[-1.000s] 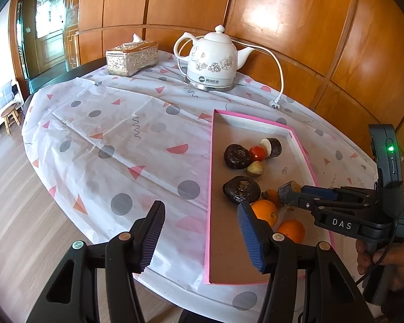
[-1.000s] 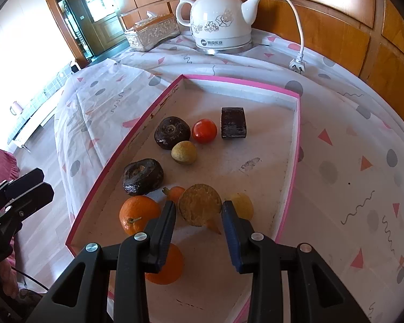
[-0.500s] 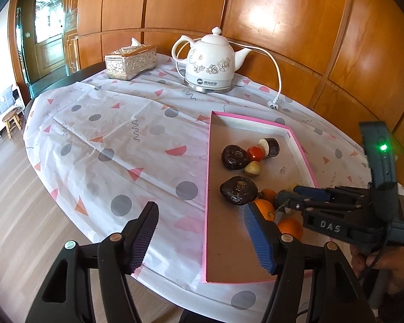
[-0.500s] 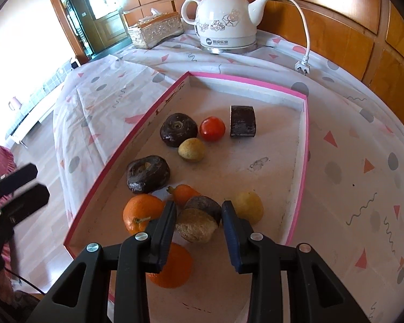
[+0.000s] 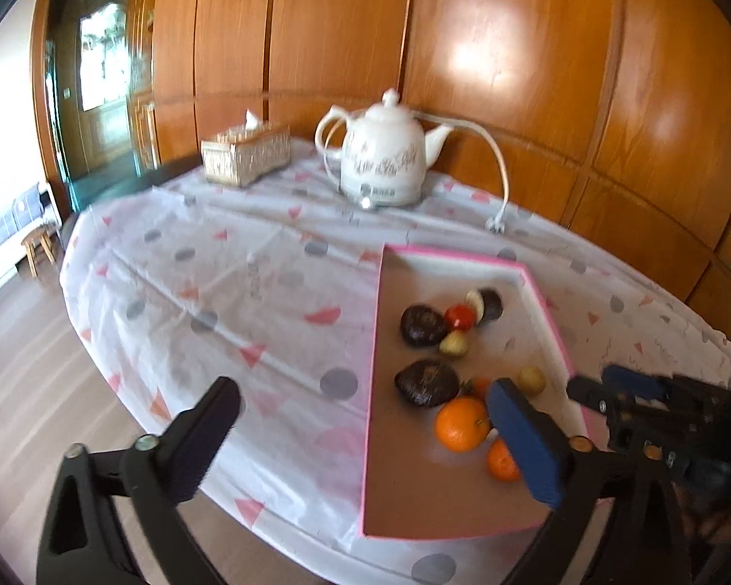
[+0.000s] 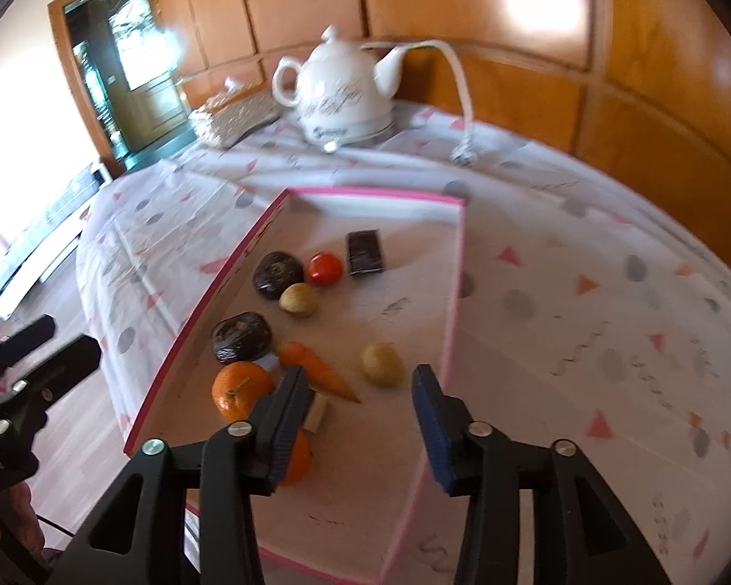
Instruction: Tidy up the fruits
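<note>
Right gripper (image 6: 360,385) jaws just opened, nothing pinched, hovering over pink-rimmed tray (image 6: 455,263). Left gripper (image 5: 365,419) jaws just spread wide, empty, at tray's near left edge. In tray: carrot (image 6: 317,365), oranges (image 6: 239,387), tomato (image 6: 324,268), yellowish fruit (image 6: 381,363). Kettle (image 6: 338,92) behind.

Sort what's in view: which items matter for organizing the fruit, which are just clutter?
Job:
pink tray
oranges
tomato
carrot
two dark round fruits
two small yellow fruits
dark cut piece

Lying about:
kettle and its cord
tissue box
tablecloth
</note>
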### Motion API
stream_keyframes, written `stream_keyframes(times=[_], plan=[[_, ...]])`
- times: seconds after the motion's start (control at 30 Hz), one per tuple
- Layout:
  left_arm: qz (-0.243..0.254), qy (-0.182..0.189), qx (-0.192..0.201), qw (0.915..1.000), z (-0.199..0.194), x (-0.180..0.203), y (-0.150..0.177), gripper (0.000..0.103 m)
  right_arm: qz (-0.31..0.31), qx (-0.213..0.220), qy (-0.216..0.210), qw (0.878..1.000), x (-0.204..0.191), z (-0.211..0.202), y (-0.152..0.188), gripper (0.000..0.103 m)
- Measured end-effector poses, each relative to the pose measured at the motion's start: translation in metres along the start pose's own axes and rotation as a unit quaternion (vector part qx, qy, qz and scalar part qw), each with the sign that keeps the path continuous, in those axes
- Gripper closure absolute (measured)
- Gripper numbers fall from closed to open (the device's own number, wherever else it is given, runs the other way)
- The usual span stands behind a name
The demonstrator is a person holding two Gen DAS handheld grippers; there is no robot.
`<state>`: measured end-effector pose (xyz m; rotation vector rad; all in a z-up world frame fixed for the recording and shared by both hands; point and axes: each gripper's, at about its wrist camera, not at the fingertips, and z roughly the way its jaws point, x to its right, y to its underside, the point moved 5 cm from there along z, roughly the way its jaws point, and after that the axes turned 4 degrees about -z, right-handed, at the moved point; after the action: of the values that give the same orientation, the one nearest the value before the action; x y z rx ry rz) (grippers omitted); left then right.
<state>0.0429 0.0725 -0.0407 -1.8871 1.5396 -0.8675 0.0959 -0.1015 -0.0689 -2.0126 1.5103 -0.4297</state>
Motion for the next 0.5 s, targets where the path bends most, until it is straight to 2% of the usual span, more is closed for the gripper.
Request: stream_keyframes(times=[0.23, 0.37, 0.5], plan=[[0.017, 0.014, 0.024, 0.9995, -0.017, 0.023, -0.003, 0.0, 0.026, 0.017, 0.044, 0.999, 0.011, -0.021, 0.025, 0.056], [0.036, 0.008, 0.033, 0.9988, -0.023, 0.035, -0.001, 0.0, 0.021, 0.024, 0.062, 0.998, 0.012, -0.03, 0.035, 0.056], [0.045, -0.014, 0.042, 0.998, -0.026, 0.04, -0.001, 0.0, 0.02, 0.03, 0.069, 0.997, 0.013, -0.035, 0.04, 0.056]])
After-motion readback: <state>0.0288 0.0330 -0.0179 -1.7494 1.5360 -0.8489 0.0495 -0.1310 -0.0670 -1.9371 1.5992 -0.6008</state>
